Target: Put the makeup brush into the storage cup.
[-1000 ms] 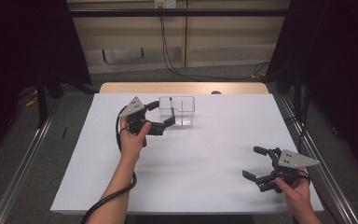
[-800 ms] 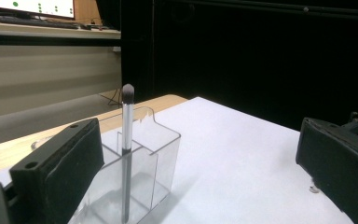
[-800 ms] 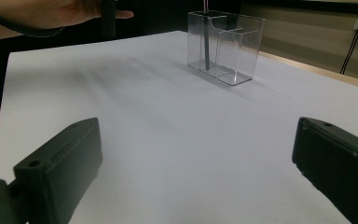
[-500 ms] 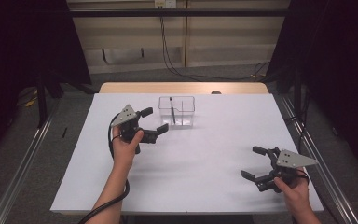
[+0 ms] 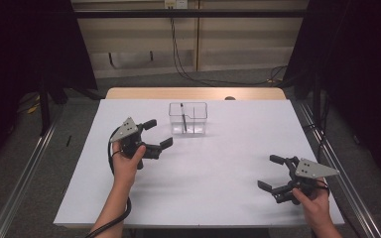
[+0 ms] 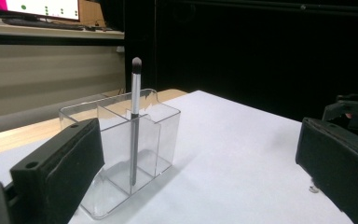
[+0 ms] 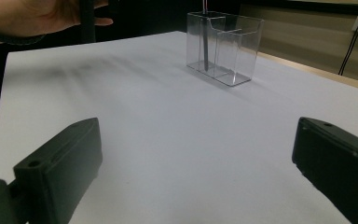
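A clear plastic organizer with several compartments stands at the back middle of the white table. A make-up brush stands upright in its left compartment, bristles up. My left gripper hovers open just left of and nearer than the organizer, holding nothing. In the left gripper view the organizer and brush sit beyond the wide-apart jaws. My right gripper rests open and empty near the table's front right. In the right gripper view the organizer stands far off.
A wooden strip borders the table's far edge, with cables hanging behind it. Metal rails run along both sides of the table. In the right gripper view the other hand shows at top left.
My left gripper has drawn back from the organizer, toward the left and the near side, with its jaws open. The brush stays standing in the organizer. The right gripper has not moved.
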Demonstrator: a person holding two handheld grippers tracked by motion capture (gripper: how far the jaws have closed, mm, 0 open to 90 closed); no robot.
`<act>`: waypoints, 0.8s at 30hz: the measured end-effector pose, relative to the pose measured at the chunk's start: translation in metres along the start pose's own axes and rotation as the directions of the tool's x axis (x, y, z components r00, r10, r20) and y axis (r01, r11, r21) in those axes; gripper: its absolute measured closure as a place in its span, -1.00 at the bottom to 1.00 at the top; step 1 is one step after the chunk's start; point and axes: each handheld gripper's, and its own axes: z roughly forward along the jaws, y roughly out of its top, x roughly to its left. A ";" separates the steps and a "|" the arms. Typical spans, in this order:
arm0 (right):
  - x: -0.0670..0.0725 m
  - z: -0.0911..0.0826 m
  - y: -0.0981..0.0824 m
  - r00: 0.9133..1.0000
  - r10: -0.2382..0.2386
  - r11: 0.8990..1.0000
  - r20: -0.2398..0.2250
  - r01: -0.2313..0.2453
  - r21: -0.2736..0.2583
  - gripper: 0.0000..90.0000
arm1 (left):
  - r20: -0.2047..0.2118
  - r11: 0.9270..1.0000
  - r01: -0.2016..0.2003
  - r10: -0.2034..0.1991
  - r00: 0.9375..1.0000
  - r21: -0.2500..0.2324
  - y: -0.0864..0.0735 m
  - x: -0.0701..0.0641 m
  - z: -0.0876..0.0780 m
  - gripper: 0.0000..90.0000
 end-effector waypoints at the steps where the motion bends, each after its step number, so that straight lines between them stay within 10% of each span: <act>1: 0.000 0.000 0.000 1.000 -0.001 1.000 0.001 0.001 0.001 -0.97 | 0.001 1.000 -0.002 0.002 1.000 0.001 0.000 -0.001 -0.001 -0.98; 24: 0.000 0.000 0.000 1.000 -0.006 1.000 0.000 0.006 0.002 -0.97 | 0.006 1.000 -0.029 0.029 1.000 0.004 -0.004 -0.006 -0.025 -0.98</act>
